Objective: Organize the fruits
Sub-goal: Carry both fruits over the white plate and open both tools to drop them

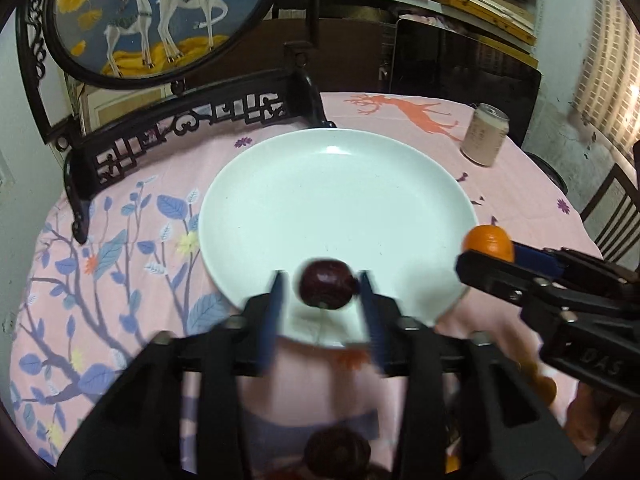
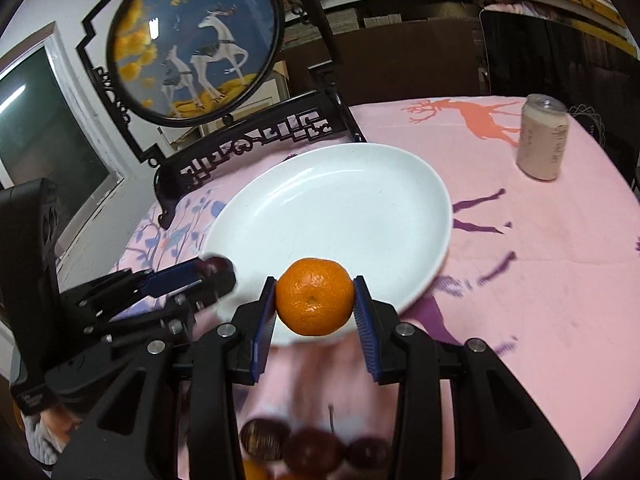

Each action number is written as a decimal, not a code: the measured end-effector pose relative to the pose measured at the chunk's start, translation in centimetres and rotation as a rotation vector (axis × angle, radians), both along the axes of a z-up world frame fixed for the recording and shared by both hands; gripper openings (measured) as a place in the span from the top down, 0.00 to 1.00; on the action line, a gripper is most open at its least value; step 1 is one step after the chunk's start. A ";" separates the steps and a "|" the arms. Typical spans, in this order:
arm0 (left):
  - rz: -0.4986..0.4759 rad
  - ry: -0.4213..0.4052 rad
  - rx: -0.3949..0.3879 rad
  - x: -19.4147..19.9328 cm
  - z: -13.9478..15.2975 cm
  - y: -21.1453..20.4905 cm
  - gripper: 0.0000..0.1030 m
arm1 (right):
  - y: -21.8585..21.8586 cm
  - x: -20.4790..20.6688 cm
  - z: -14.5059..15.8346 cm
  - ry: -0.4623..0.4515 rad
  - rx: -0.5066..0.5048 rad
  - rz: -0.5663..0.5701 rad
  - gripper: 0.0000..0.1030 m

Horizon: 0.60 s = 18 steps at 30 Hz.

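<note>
A white plate lies on the pink tablecloth. My left gripper hangs over the plate's near rim with its blue pads apart. A dark red plum is between them, blurred, with a gap showing on its left side, so the pads do not press on it. In the right wrist view the plum sits at the left gripper's tip. My right gripper is shut on an orange mandarin, above the near rim of the plate; the mandarin also appears in the left wrist view.
A pale drink can stands at the far right of the table. A round deer painting in a dark carved stand rises behind the plate. Several dark fruits lie blurred near the table's front edge, below the grippers.
</note>
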<state>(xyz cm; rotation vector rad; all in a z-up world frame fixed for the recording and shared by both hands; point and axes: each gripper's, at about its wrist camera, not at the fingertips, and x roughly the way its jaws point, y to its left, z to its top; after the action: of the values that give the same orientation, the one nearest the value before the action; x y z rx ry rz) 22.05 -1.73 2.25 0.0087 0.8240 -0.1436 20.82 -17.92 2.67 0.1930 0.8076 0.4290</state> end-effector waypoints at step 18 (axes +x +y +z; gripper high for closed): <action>0.112 -0.060 0.028 -6.1 0.1 4.4 0.18 | -3.5 -5.3 0.3 -0.052 0.028 -0.054 0.34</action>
<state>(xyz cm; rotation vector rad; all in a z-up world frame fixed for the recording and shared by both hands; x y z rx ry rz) 15.94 2.66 2.39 -0.0068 0.7650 -0.0265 15.48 -21.43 2.98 0.2282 0.7442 0.3925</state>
